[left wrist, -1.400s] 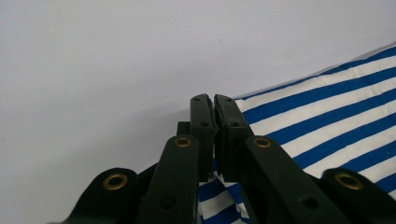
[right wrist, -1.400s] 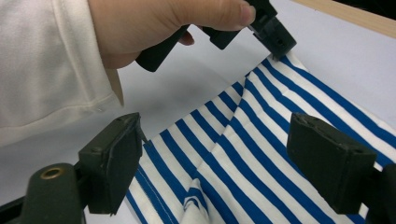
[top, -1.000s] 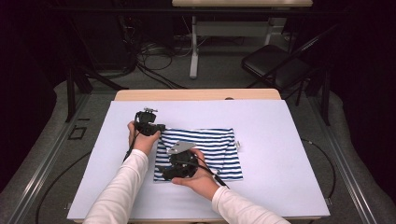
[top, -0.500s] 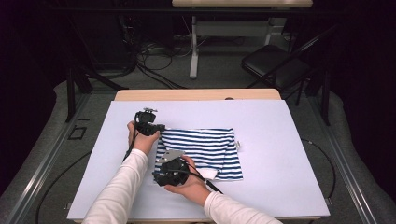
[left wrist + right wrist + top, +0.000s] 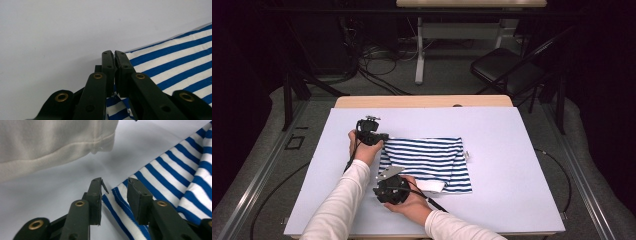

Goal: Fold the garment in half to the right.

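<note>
Blue and white stripes are seen on the cloth (image 5: 427, 157) beside the black tongs (image 5: 114, 55); the tabletop (image 5: 512, 150) beneath is pale lavender (the sleeve (image 5: 50, 140) cream).

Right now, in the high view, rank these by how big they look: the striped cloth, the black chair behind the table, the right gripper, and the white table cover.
1. White table cover, largest by far.
2. Striped cloth.
3. Black chair; it sits farther from the camera, so its place against the cloth is unsure.
4. Right gripper, smallest.
</note>
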Demonstrator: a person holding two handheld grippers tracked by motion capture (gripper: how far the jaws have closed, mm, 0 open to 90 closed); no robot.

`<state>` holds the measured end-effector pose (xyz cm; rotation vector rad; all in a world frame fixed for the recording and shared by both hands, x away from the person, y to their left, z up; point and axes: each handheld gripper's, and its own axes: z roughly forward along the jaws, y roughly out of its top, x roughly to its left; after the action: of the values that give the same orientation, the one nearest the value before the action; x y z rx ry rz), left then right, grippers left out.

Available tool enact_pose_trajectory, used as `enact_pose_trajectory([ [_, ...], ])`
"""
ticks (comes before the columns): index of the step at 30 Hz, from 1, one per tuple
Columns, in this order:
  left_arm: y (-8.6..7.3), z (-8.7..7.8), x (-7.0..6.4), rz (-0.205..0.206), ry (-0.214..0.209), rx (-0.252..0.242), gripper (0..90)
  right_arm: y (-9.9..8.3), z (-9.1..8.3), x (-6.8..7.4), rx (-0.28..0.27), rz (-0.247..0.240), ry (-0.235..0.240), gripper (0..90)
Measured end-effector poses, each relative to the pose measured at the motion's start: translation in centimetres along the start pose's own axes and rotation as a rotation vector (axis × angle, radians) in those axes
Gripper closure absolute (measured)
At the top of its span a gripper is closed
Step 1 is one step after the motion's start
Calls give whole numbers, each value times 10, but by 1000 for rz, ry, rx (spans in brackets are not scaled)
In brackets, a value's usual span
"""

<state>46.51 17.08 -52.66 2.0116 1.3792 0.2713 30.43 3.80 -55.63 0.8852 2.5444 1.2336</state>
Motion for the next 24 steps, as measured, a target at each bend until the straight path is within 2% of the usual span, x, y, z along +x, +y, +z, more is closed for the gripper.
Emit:
enact_pose_trajectory([
  [14,0,1,1,1,3,9,868,-5,8,9,13,-12,6,685],
  [21,0,1,0,0,3,9,868,-5,10,10,17,-20,-9,702],
  [24,0,1,0,-1,3,9,868,-6,11,13,16,-41,-42,746],
])
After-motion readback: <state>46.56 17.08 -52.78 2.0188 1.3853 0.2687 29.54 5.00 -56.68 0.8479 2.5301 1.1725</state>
